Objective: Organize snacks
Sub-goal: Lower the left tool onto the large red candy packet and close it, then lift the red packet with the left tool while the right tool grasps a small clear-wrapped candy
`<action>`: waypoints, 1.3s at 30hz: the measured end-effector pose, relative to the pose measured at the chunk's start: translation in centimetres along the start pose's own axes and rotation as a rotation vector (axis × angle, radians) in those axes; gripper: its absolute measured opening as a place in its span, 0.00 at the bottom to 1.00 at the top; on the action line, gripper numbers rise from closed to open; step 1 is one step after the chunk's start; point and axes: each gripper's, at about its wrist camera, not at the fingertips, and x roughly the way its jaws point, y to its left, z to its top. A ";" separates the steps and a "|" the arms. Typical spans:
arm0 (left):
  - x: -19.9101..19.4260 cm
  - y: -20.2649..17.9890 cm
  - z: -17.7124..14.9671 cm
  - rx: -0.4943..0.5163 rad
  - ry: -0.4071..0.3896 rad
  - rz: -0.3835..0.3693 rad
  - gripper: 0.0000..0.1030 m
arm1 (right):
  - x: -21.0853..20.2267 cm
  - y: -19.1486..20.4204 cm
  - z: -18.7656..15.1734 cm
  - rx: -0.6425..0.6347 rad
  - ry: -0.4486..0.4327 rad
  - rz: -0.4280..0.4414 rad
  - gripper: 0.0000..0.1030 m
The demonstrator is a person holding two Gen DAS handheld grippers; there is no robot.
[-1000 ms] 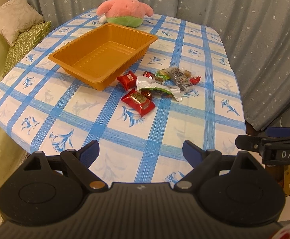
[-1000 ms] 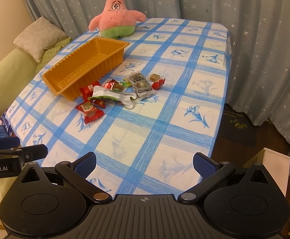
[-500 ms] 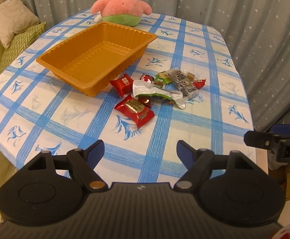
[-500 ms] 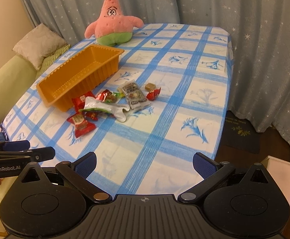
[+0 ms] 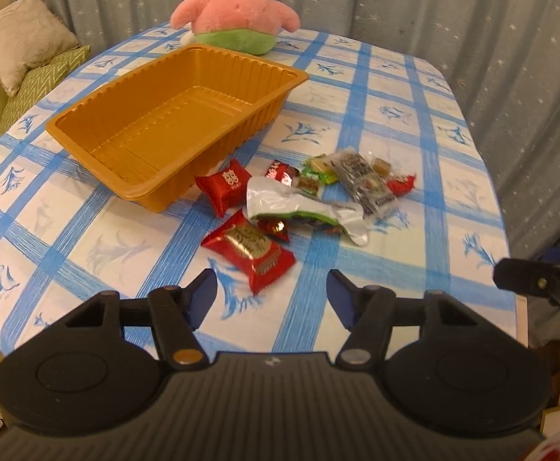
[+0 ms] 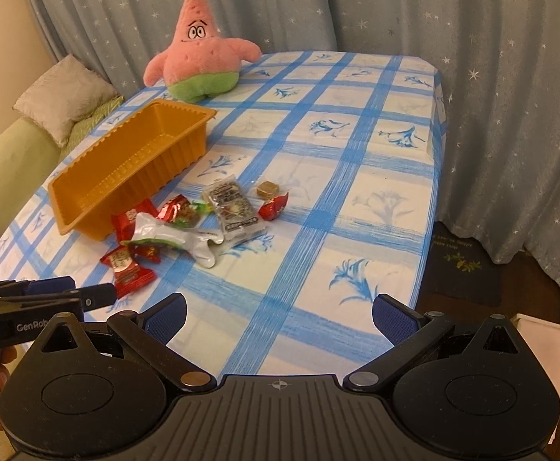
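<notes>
Left gripper [image 5: 271,295] nearer the red snack packet [image 5: 250,248], jaws narrowing, empty; right gripper [image 6: 278,317] jaws wide.

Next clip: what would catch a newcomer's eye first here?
Probably the pink star plush toy sitting at the far end of the blue-checked table. Next, the empty orange tray, with a loose heap of snack packets beside it; the nearest, a red packet, lies just ahead of the open left gripper.
</notes>
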 end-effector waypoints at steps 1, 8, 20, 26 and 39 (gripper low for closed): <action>0.3 0.0 0.2 -0.008 -0.002 0.005 0.59 | 0.2 -0.2 0.2 0.001 0.002 -0.002 1.00; 2.5 -0.1 1.4 -0.043 -0.019 0.049 0.56 | 1.3 -1.5 1.2 0.002 0.016 -0.015 1.00; 5.4 0.6 2.1 -0.068 0.005 0.109 0.44 | 2.7 -2.7 2.4 -0.016 0.031 -0.016 1.00; 5.8 1.7 1.5 -0.078 0.027 0.102 0.26 | 3.4 -3.0 2.5 -0.027 0.044 -0.017 1.00; 5.1 1.4 1.1 0.011 0.005 0.121 0.21 | 5.2 -3.6 3.4 -0.097 0.020 0.000 1.00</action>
